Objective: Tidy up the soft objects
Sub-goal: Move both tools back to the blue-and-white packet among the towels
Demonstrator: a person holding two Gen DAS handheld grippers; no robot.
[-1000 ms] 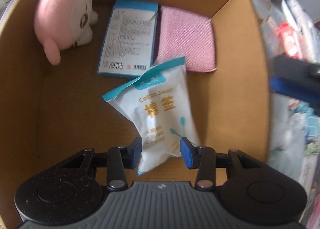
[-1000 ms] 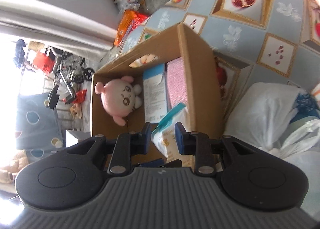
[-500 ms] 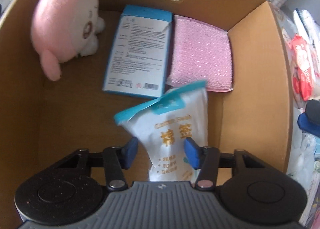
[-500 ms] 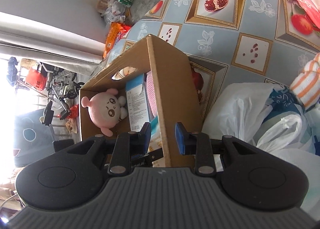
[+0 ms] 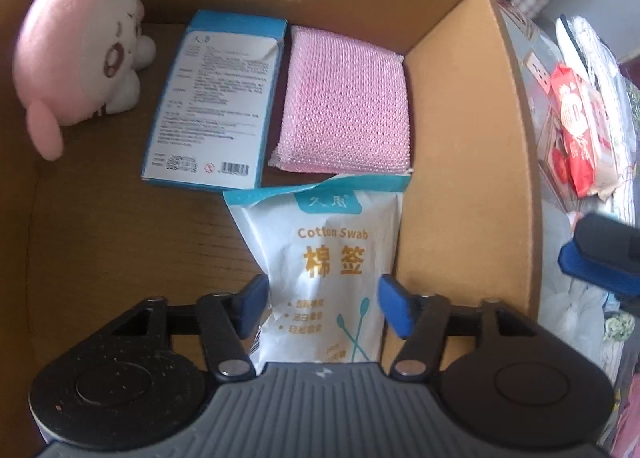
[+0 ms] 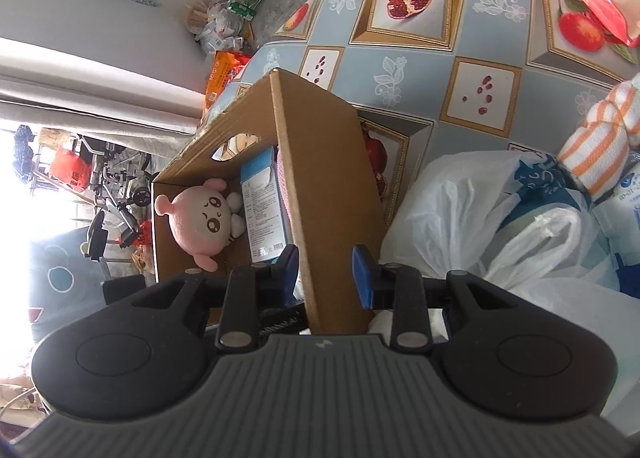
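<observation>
A white "Cotton Swab" bag (image 5: 332,258) lies on the floor of the cardboard box (image 5: 468,138), against its right wall. My left gripper (image 5: 324,302) hangs over the bag's lower end. Its jaws are opening, and both blue pads stand clear of the bag. Further in lie a pink plush toy (image 5: 76,58), a blue printed carton (image 5: 216,98) and a pink woven cloth (image 5: 344,106). My right gripper (image 6: 325,274) is outside the box by its right wall (image 6: 328,178). Its jaws are opening a little and grip nothing. One of its blue fingers (image 5: 592,262) shows at the right of the left wrist view.
White plastic bags (image 6: 460,210) and an orange-striped cloth (image 6: 600,138) lie right of the box on a fruit-patterned tablecloth (image 6: 400,70). A red and white pack (image 5: 576,130) lies further off. Clutter lines the floor beyond the table.
The left jaws have spread, and the bag has gone from tilted in their grip to flat on the box floor. The right gripper has shifted right, past the box wall.
</observation>
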